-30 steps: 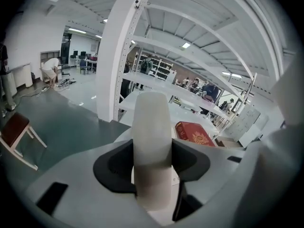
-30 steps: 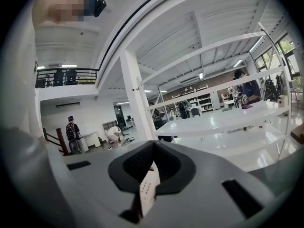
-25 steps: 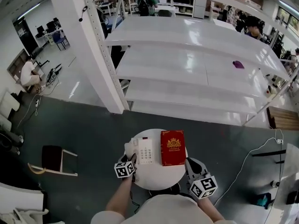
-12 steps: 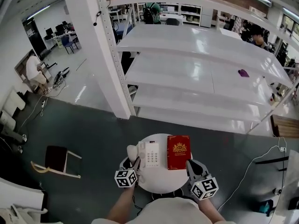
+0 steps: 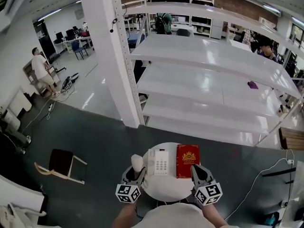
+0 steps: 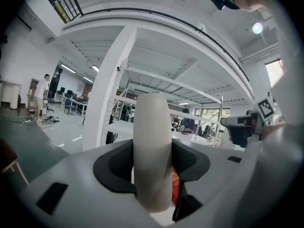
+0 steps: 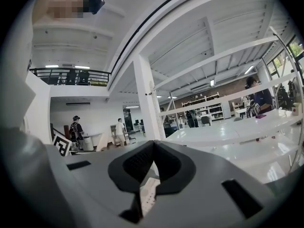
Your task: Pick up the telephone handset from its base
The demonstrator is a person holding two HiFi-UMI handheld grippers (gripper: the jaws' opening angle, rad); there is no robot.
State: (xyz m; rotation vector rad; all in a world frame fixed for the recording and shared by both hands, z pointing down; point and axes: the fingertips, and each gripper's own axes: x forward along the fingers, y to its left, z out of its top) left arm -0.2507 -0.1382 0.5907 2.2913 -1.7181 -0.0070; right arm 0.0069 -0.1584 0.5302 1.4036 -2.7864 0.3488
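Left fingers (image 6: pixel 113 169) are clamped on the off-white plastic telephone handset (image 6: pixel 152 148), 1 pad on each side. The handset stands roughly upright between them. The left gripper (image 5: pixel 136 173) is just left of the white push-button telephone base (image 5: pixel 159 162). The handset is off the cradle and apart from the base, at the base's left edge.

Right fingers (image 7: pixel 135 163) are closed tip to tip with nothing gripped. The base keypad shows through the slot below the tips. The right gripper (image 5: pixel 195 171) is to the right of the base, by the near corner of the red hardcover book with gold emblem (image 5: pixel 187 160).

The book lies flat just right of the base. I can't tell whether the 2 touch. Base and book both sit on the round white bench (image 5: pixel 167 188).

Beyond the base stands white multi-tier metal shelving (image 5: pixel 209 80), with 1 small purple object (image 5: pixel 252 84) on a shelf. Well left of the base, a dark-seated chair with pale frame (image 5: pixel 61 163) stands on the grey floor (image 5: pixel 95 141).
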